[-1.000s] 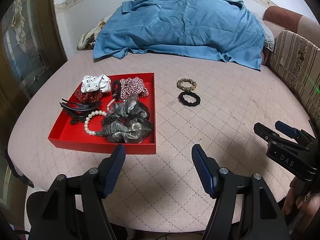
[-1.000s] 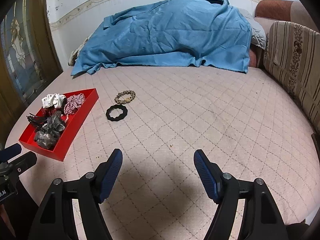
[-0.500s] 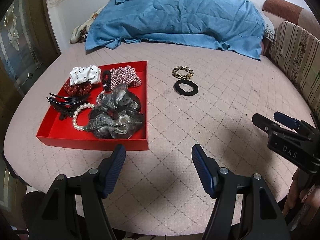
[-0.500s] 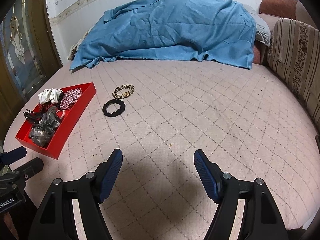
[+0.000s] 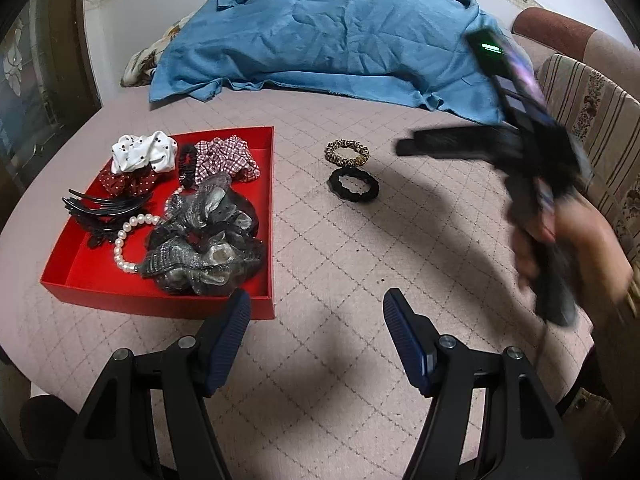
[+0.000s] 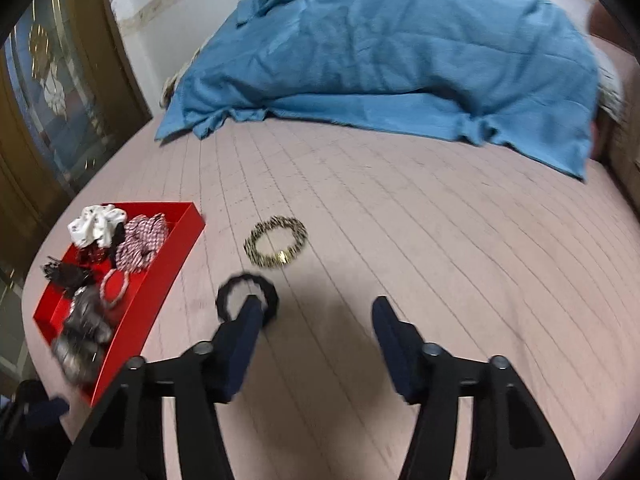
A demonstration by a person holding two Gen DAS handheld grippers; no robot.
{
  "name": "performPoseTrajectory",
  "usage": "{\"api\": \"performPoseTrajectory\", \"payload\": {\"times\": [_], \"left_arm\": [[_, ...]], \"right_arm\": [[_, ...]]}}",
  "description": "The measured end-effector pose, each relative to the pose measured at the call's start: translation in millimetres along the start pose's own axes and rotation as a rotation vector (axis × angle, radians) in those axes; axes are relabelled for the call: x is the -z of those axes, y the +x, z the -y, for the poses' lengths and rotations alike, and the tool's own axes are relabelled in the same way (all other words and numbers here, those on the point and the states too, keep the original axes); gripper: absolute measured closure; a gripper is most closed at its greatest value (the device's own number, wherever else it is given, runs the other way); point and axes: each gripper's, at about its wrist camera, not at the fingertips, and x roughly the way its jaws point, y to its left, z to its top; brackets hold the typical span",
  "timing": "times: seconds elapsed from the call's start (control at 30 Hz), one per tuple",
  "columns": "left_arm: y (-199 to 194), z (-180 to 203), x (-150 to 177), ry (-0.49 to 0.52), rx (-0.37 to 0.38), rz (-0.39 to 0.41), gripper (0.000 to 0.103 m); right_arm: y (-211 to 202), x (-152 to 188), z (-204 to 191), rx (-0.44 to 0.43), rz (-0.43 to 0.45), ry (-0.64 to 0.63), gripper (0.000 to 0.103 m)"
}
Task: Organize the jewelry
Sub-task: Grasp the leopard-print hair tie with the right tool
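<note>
A red tray [image 5: 160, 299] on the pink quilted surface holds several scrunchies, a black hair claw [image 5: 100, 208] and a pearl bracelet [image 5: 128, 248]. Right of it lie a leopard-print scrunchie [image 5: 346, 153] and a black scrunchie [image 5: 354, 186]. My left gripper [image 5: 316, 308] hangs open and empty near the tray's front right corner. My right gripper [image 6: 316, 308], blurred with motion, is low over the surface, its jaws closing with nothing between them. Its left finger covers part of the black scrunchie [image 6: 244, 279]; the leopard scrunchie [image 6: 276, 242] lies just beyond. The left wrist view shows the right gripper [image 5: 404, 146] held by a hand [image 5: 580, 240].
A crumpled blue cloth [image 5: 320, 36] covers a heap at the far side. A striped sofa cushion [image 5: 592, 92] borders the right edge. A glazed door [image 6: 48, 92] stands at the left. The red tray [image 6: 160, 292] sits left of the right gripper.
The right gripper has swung quickly left to the two loose scrunchies, and its jaws have narrowed. The left gripper has sunk slightly and stays open.
</note>
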Motion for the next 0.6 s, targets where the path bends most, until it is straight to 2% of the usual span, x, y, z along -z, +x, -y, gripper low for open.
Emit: {"api": "performPoseTrajectory", "payload": {"times": [0.17,0.27,0.33,0.4,0.47,0.6], "left_arm": [[7,-10,-1,-0.013,0.025,-0.009,0.035],[9,-15,-1,-0.018,0.034,-0.011,0.035],[8,-19,-2,-0.019,0.045,-0.004,0.035],[7,-19,-5,-0.017,0.051,0.003,0.035],[7,-16,-8,-0.008,0.059,0.007,0.035],[5,-2,-12,0.037,0.051,0.016,0.035]], "right_arm": [[59,-28,-11,-0.008,-0.079,0.005,0.052],[86,-31,-17,0.030,-0.137,-0.021,0.066],[87,-31,-20,0.080,-0.125,-0.060,0.082],[81,-30,-16,0.110,-0.144,-0.066,0.090],[71,-23,-7,0.159,-0.153,-0.077,0.090],[38,9,45,0.213,-0.168,-0.014,0.090]]}}
